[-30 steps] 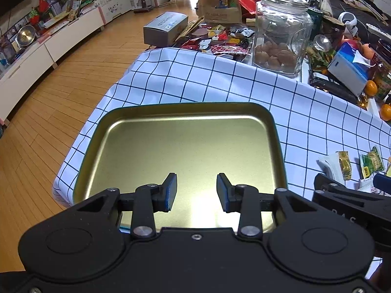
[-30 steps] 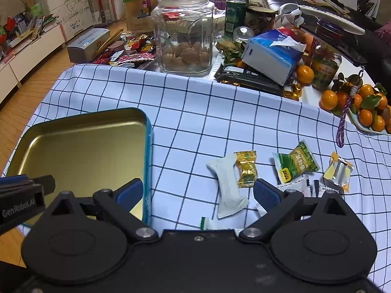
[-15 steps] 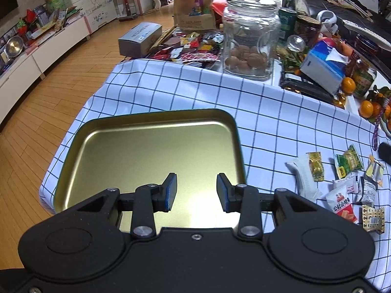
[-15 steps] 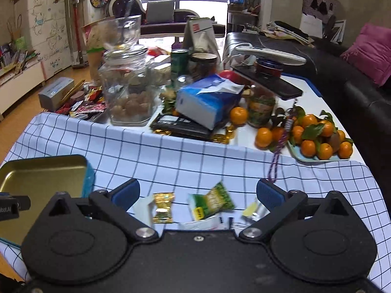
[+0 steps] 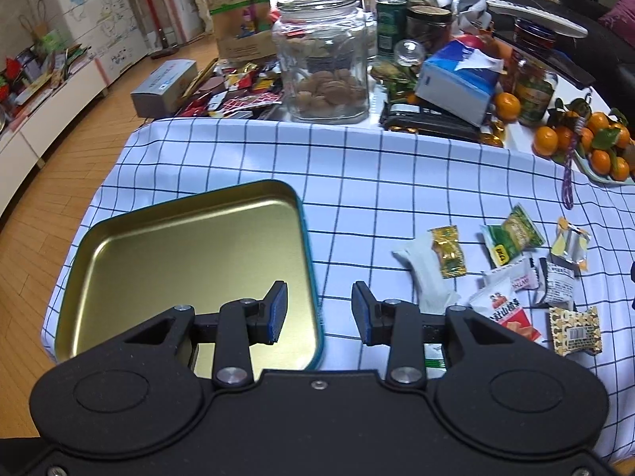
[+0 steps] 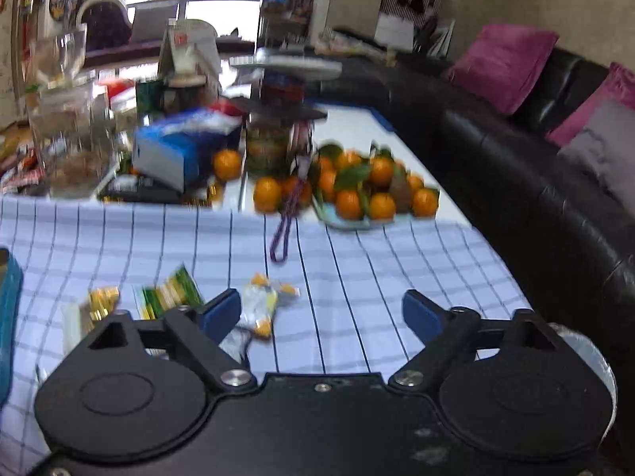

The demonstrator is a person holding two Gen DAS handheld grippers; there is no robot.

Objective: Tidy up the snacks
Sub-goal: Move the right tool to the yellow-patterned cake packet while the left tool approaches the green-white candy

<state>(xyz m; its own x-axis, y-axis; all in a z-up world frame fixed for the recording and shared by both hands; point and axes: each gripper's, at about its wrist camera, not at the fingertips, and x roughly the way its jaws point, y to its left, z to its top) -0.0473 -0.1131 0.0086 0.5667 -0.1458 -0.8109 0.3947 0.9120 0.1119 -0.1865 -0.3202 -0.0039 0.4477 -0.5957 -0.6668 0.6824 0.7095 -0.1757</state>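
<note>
- The counter (image 5: 377,166), under a blue-checked cloth, stands in a living room with wood flooring and a black sofa (image 6: 516,166).
- A gold tin tray (image 5: 190,254) lies on the cloth's left; wrapped snacks (image 5: 512,273) lie scattered to its right.
- The left hand-held gripper (image 5: 317,309) hangs released over the tray's right rim, snacks just beside it.
- The right hand-held gripper (image 6: 321,311) is closing with nothing between its jaws; the snacks lie by its left finger.
</note>
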